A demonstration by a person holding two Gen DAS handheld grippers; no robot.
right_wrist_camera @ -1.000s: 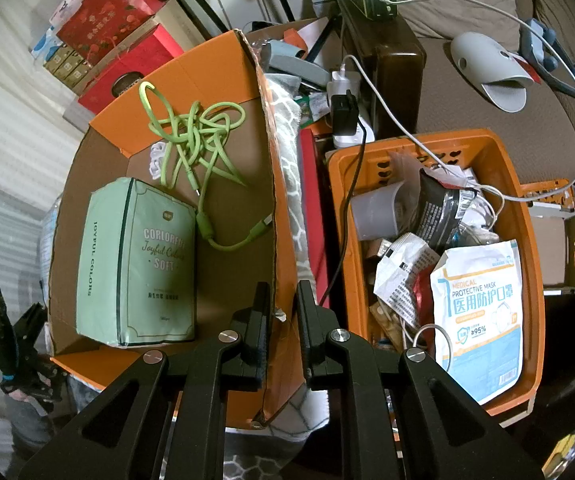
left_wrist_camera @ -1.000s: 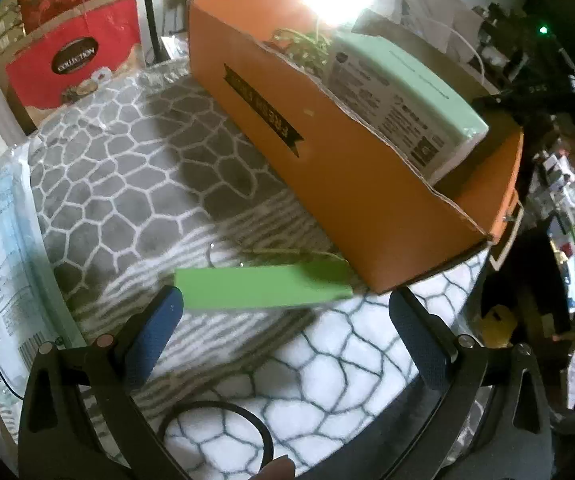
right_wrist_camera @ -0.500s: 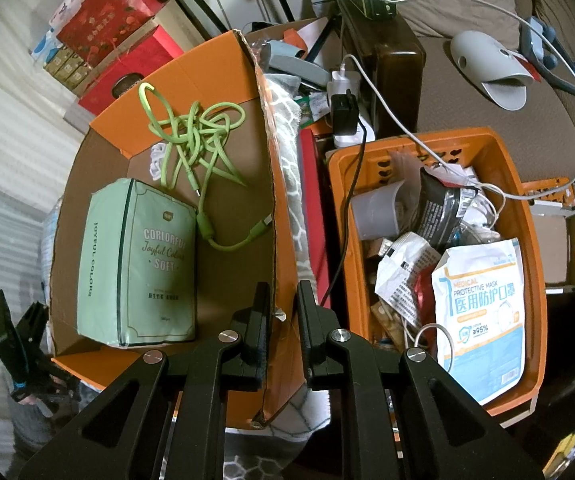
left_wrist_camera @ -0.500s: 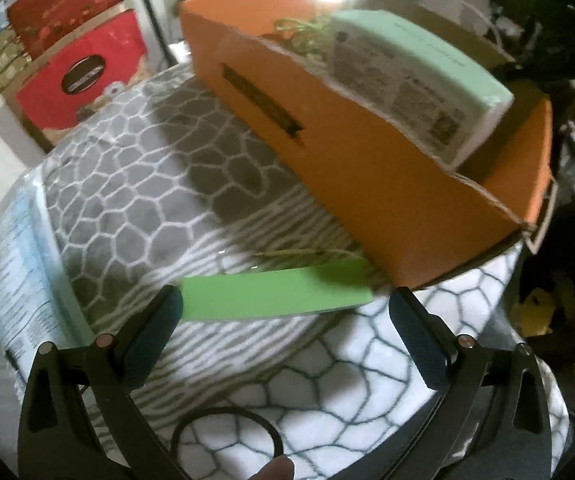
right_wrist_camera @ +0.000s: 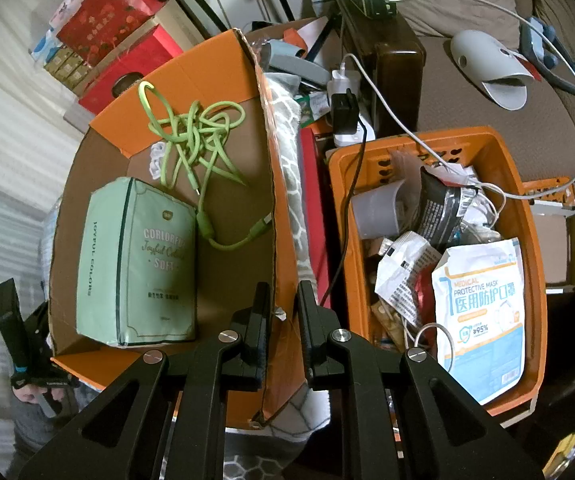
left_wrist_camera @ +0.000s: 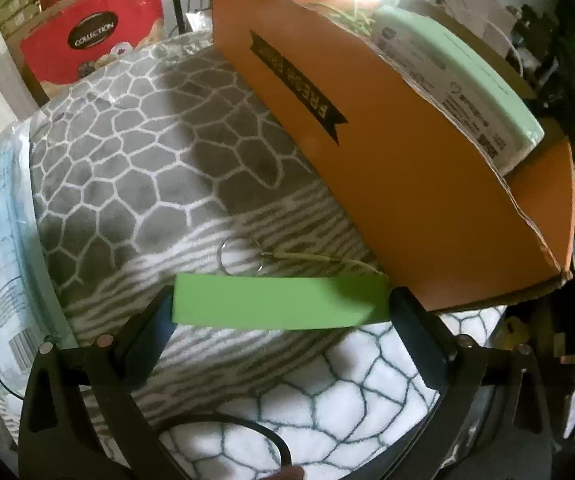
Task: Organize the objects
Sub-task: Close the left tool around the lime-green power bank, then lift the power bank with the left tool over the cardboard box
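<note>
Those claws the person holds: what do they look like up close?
Both are matte black plastic with triangular cut-outs and silver screws. The left claw has two wide-set fingers with blue pads. The right claw has flat black fingers.

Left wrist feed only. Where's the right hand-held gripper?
Observer: The right hand-held gripper is shut on the side wall of the orange box.
Operator: What's in the box besides the mint pack?
Observer: A tangled green cable, lying on the box floor behind the pack.
Operator: Anything past the box?
Observer: An orange basket sits beside it, with a mask pack on top of its contents.
</note>
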